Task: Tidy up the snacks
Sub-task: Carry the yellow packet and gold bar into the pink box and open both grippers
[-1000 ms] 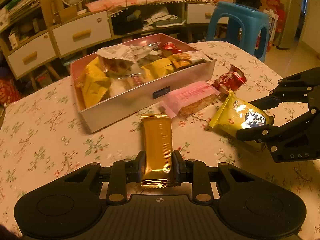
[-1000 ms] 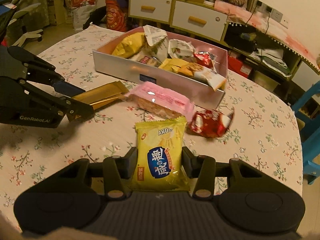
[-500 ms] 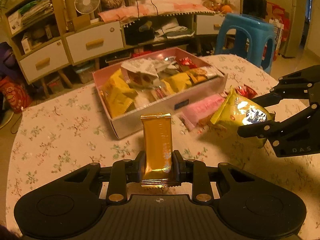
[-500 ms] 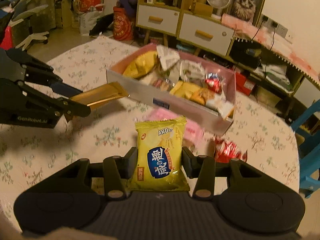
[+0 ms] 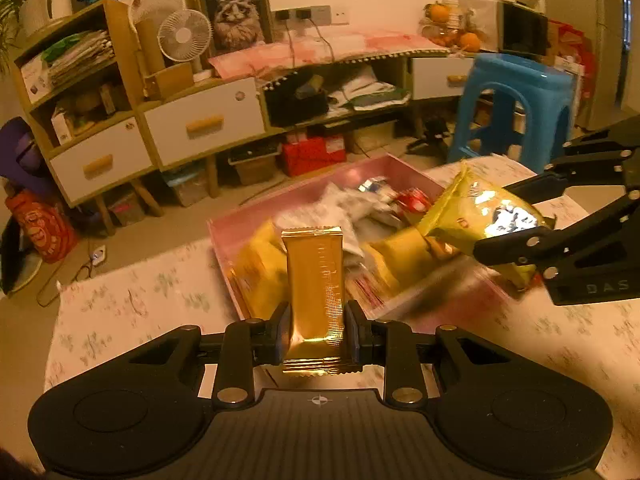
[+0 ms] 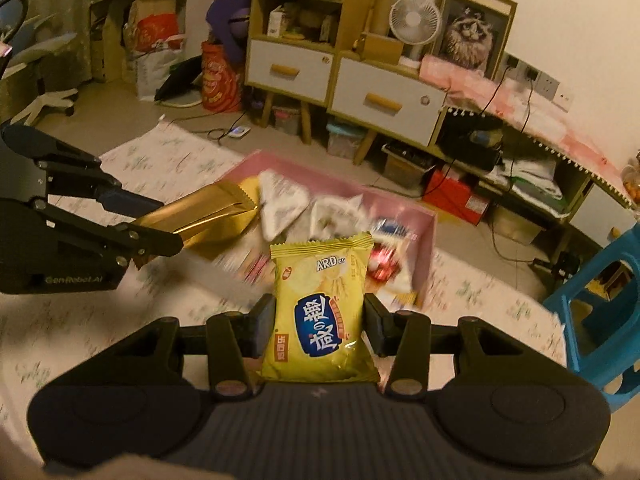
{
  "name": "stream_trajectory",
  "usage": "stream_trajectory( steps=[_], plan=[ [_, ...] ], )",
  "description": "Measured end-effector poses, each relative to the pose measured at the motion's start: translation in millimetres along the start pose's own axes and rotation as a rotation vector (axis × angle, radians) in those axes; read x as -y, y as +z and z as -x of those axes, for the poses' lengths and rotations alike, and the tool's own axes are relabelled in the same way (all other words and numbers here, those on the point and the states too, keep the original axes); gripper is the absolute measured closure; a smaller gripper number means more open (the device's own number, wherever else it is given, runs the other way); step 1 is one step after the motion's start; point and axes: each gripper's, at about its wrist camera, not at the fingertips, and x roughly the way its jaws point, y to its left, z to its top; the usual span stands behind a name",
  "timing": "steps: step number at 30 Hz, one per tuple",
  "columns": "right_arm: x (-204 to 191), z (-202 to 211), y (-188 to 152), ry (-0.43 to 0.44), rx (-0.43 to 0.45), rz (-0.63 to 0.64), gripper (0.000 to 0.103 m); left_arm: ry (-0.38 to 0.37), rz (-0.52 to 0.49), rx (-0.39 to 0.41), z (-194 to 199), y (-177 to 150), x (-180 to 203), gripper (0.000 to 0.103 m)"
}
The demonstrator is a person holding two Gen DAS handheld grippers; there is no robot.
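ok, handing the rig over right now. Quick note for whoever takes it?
Left tool: shut on the gold bar packet, held in the air in front of the pink box.
Right tool: shut on the yellow chip bag, also in the air in front of the box.
Box: on the floral tablecloth, already holding several snacks; contents blurred.
Done: both packets picked up.
Left: put both into the box. Blur hides whether more snacks remain on the table; check.

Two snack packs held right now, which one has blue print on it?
The yellow crisp pack in the right tool; the gold bar in the left tool is plain foil.
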Motion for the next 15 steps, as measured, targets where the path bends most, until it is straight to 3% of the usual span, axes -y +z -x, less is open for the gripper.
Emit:
stream_trajectory(
  steps=[15],
  plan=[
    [7,-55,15,0.002,-0.046,0.024,0.06,0.08,-0.04,-0.026,-62,36,-26,0.077]
  ],
)
